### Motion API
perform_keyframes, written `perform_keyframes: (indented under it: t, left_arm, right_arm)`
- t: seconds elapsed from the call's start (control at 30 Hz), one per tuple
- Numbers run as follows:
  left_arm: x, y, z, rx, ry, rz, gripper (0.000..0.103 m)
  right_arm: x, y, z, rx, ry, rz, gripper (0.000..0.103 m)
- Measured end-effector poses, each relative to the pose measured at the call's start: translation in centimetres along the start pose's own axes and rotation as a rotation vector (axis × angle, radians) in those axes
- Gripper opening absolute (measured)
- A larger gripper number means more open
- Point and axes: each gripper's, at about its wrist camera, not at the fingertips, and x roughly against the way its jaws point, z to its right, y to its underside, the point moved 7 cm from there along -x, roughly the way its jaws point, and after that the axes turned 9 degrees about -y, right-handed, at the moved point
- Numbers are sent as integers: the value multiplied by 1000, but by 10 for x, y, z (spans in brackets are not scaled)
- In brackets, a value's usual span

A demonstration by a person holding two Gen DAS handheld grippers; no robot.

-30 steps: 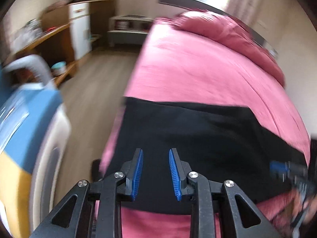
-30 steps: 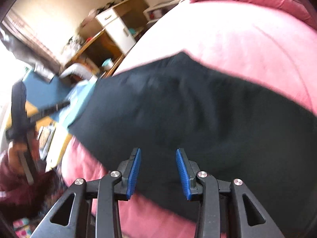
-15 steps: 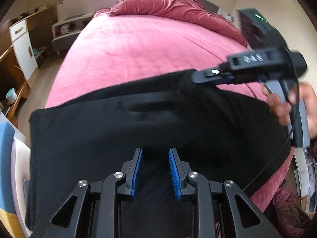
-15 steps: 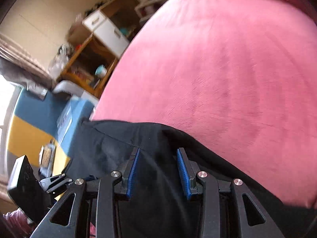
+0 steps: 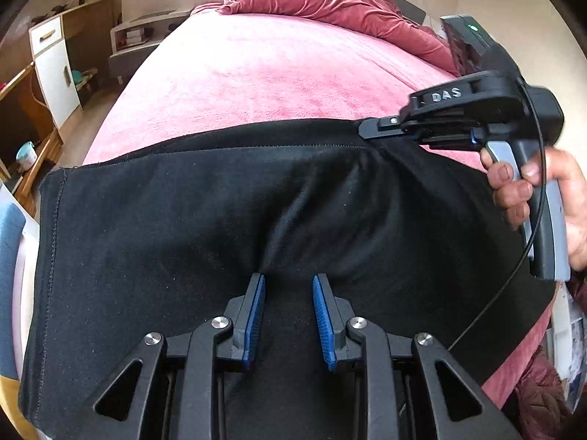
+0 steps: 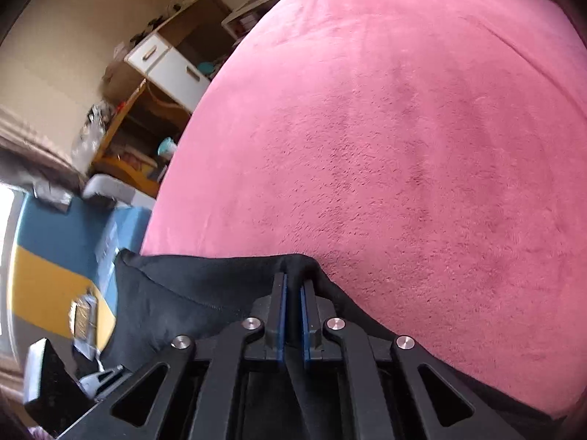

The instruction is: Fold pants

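One pair of black pants (image 5: 227, 220) lies on the pink bed (image 5: 264, 69); right gripper (image 6: 292, 286) pinches its edge, left gripper (image 5: 288, 282) stays spread above the cloth.

Black pants (image 5: 205, 227) spread flat across pink bed (image 5: 256, 73)

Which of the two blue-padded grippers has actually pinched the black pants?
The right gripper: its pads are shut on the black pants' far edge. The left gripper stands open above the fabric.

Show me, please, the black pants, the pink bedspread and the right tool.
black pants (image 5: 183, 227), left wrist view, flat cloth
pink bedspread (image 6: 403, 128), right wrist view, bare middle
right tool (image 6: 292, 293), right wrist view, between its fingertips
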Motion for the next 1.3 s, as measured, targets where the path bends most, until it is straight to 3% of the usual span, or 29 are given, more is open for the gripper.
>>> perform_keyframes:
  t: [0.17, 0.33, 0.4, 0.53, 0.67, 0.8, 0.93, 1.03, 1.13, 1.3]
  left_arm:
    - [21, -7, -20, 39, -20, 47, 28]
    - [32, -13, -60, 126, -83, 70, 28]
    - [31, -12, -81, 180, -136, 53, 28]
    - [36, -3, -95, 201, -167, 42, 28]
    - [42, 3, -67, 125, -132, 67, 29]
    - [39, 4, -32, 53, -83, 64, 29]
    - [38, 8, 1, 4, -36, 52, 29]
    - [39, 11, 23, -28, -12, 37, 29]
    - [36, 13, 40, -52, -8, 18, 29]
    - [38, 14, 63, -99, -22, -4, 29]
  right_arm:
    - [36, 11, -9, 4, -3, 74, 20]
    - [78, 28, -8, 8, 35, 144, 20]
    - [96, 42, -8, 25, 67, 157, 20]
    - [139, 80, 19, -49, 124, 198, 20]
    - [187, 132, 63, -189, 190, 253, 20]
    - [252, 183, 117, -373, 233, 374, 20]
    - [325, 235, 176, -584, 264, 548, 23]
    - [374, 276, 218, -735, 280, 699, 35]
    - [410, 311, 254, -864, 263, 832, 36]
    - [426, 336, 294, -997, 184, 966, 36]
